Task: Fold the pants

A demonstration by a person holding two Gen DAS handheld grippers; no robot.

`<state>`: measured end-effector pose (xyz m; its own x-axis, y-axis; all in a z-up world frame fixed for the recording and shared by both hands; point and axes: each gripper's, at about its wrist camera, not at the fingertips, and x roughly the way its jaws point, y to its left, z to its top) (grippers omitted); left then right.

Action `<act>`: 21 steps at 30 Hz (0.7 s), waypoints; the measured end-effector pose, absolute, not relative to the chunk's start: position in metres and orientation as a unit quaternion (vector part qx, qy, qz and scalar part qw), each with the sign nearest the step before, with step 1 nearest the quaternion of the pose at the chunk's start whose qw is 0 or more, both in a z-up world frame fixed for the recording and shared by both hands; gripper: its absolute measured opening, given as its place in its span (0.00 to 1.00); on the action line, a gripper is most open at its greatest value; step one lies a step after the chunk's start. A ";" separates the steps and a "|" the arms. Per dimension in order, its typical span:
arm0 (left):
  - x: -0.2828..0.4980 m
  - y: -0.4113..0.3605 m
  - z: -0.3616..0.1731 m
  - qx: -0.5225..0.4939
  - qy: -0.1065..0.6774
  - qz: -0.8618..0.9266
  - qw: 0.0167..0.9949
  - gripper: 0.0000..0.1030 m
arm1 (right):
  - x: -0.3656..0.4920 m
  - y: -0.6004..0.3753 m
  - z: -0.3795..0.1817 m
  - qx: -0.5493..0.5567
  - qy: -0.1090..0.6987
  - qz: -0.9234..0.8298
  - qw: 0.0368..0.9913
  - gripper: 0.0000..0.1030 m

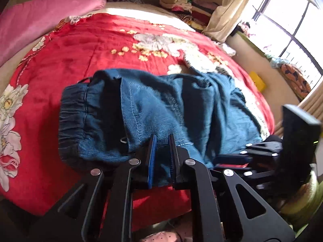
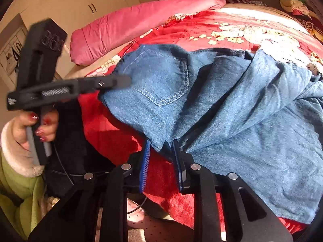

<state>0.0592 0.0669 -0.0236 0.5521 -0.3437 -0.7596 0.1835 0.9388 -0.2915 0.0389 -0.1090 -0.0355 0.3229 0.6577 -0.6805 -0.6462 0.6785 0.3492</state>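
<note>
Blue denim pants with an elastic waistband lie crumpled on the red floral bedspread. My left gripper is nearly closed with the pants' near edge between its blue pads. In the right wrist view the pants show a back pocket. My right gripper has a fold of denim between its tips, jaws slightly apart. The left gripper, held by a hand, also grips the waistband edge. The right gripper's body shows low at the right in the left wrist view.
A pink quilt lies folded at the bed's far left. Stacked clothes sit at the far end. A window and curtain are on the right. Cabinets stand behind the bed in the right wrist view.
</note>
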 end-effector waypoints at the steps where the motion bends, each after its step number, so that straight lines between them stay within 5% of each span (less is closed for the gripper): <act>1: 0.065 0.070 -0.032 -0.086 0.456 -0.131 0.876 0.06 | 0.037 -0.112 -0.028 0.016 0.409 0.404 0.818 0.21; 10: 0.090 0.081 -0.053 -0.086 0.468 -0.118 0.872 0.05 | 0.070 -0.080 -0.061 -0.061 0.460 0.343 0.817 0.27; 16: 0.080 0.080 -0.043 -0.095 0.451 -0.118 0.880 0.07 | 0.068 -0.105 -0.049 -0.001 0.446 0.366 0.817 0.27; 17: 0.075 0.080 -0.036 -0.099 0.444 -0.119 0.883 0.08 | 0.067 -0.114 -0.039 0.012 0.433 0.369 0.822 0.28; 19: 0.062 0.076 -0.017 -0.093 0.417 -0.122 0.896 0.28 | 0.070 -0.135 -0.019 0.030 0.411 0.362 0.836 0.34; 21: 0.055 0.071 -0.002 -0.087 0.399 -0.125 0.904 0.35 | 0.081 -0.158 0.000 0.044 0.394 0.339 0.853 0.45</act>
